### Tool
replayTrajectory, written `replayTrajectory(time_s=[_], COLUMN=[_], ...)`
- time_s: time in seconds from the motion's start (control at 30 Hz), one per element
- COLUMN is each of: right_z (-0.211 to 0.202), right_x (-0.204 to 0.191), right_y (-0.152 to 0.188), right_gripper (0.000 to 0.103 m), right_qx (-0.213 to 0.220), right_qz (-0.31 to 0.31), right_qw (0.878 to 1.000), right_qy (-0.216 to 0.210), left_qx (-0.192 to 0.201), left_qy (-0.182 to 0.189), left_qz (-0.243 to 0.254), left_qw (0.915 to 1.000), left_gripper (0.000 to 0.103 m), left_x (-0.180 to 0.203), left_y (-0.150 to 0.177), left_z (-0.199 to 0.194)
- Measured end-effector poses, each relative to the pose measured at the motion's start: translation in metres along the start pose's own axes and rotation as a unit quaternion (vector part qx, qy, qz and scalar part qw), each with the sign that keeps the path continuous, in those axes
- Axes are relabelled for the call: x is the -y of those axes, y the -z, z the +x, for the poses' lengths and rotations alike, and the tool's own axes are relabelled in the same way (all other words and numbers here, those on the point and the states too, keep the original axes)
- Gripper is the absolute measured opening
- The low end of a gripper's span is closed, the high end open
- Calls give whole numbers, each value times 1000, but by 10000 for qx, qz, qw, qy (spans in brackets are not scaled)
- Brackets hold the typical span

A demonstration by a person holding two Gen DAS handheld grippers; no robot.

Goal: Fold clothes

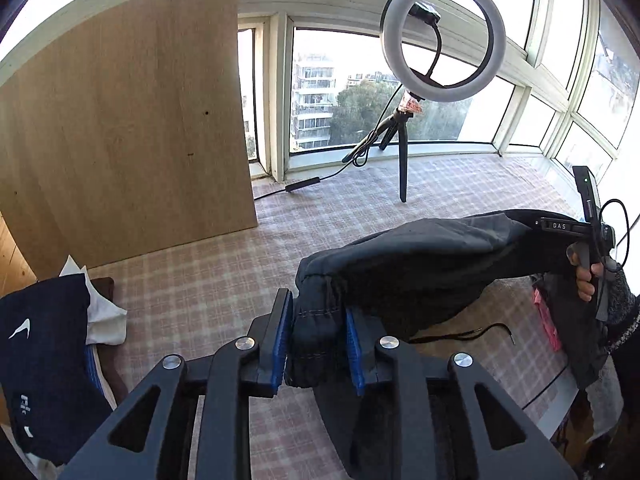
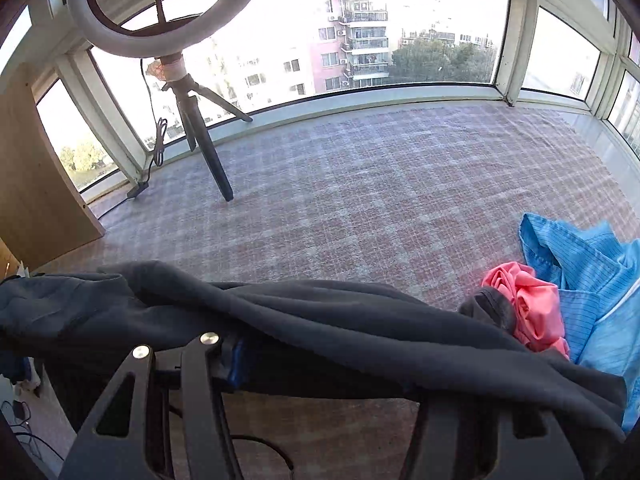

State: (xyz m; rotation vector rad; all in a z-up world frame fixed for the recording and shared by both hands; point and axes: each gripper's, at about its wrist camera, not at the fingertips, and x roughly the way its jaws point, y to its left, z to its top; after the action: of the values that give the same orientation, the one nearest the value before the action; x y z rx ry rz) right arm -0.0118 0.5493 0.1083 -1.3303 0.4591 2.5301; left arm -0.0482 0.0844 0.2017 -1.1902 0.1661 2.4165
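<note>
Left tool (image 1: 316,336) clamps the gathered waistband of the dark grey fabric trousers (image 1: 420,264), lower centre; right tool (image 2: 320,364) grips their far end, garment suspended above the checked cloth-covered desk (image 2: 380,184). Step judged: spreading. Next: lay flat.

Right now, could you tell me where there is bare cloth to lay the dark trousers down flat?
The checked tablecloth lies bare between the ring-light tripod and the blue garment. The right edge is crowded with the pink garment.
</note>
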Motion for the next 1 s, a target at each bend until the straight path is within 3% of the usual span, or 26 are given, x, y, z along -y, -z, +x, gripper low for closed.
replayTrajectory(time_s=[0.13, 0.2, 0.3, 0.37, 0.47, 0.53, 0.63, 0.77, 0.83, 0.87, 0.93, 1.0], right_z=[-8, -18, -36, -33, -5, 20, 60, 74, 76, 71, 43, 38], right_x=[-24, -38, -66, -92, -138, -165, -194, -205, -202, -199, -191, -195], right_y=[31, 52, 90, 122, 157, 164, 147, 55, 25, 22, 38, 60], right_gripper=[54, 54, 54, 54, 54, 54, 53, 51, 51, 51, 51, 51], right_qx=[-77, -53, -50, -256, -860, -1075, -1354, -431, -502, -552, -303, -353], right_qz=[-360, -543, -754, -925, -1283, -1497, -1634, -1532, -1379, -1371, -1599, -1760], right_qw=[9992, 9982, 9939, 9881, 9738, 9682, 9660, 9842, 9863, 9855, 9814, 9771], right_qy=[-124, -231, -800, -1199, -1670, -1691, -1477, -776, -758, -837, -1022, -1144], left_qx=[-258, -361, -571, -658, -790, -865, -1068, -873, -786, -765, -777, -818], left_qy=[-29, -124, -83, -204, -98, 53, 79, -315, -197, -155, -103, -69], left_qz=[-89, -202, -252, -143, -123, -93, -25, 136, 114, 198, 230, 188], left_qw=[9996, 9991, 9980, 9975, 9967, 9962, 9942, 9956, 9967, 9968, 9967, 9964], left_gripper=[36, 36, 40, 51, 51, 51, 51, 51, 51, 51, 54, 58], left_x=[-11, -17, -20, -19, -19, -18, -16, -13, -11, -8, -8, -11], left_y=[39, 55, 77, 87, 97, 102, 101, 65, 50, 49, 45, 42], left_z=[7, 10, 16, 22, 29, 33, 49, 69, 72, 72, 77, 86])
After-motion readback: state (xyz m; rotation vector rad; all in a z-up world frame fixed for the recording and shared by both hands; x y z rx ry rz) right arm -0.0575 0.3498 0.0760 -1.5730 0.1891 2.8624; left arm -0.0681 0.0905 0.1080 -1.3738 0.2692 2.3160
